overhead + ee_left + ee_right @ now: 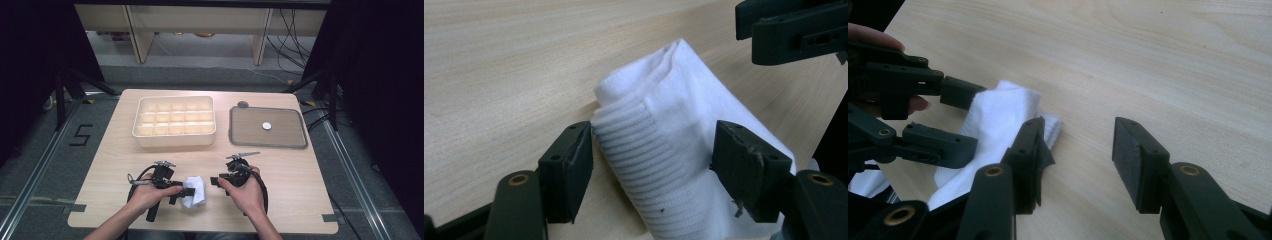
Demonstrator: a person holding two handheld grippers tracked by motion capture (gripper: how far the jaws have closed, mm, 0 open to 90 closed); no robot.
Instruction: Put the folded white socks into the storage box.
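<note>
Lying near the front edge of the table: one white sock, folded or bunched, ribbed cuff toward the left tongs. Soft, light, limp; likely to sag and unfold if lifted by a single layer; not fragile, knit giving fair grip. Best taken across the thick ribbed cuff, all layers together. Left tongs: astride the cuff, jaws apart, one pad just beside the ribbing, the other at the cloth's far side; firm pressing not discernible. Right tongs: spread wide over bare wood, holding nothing, one pad just beside the sock's edge.
</note>
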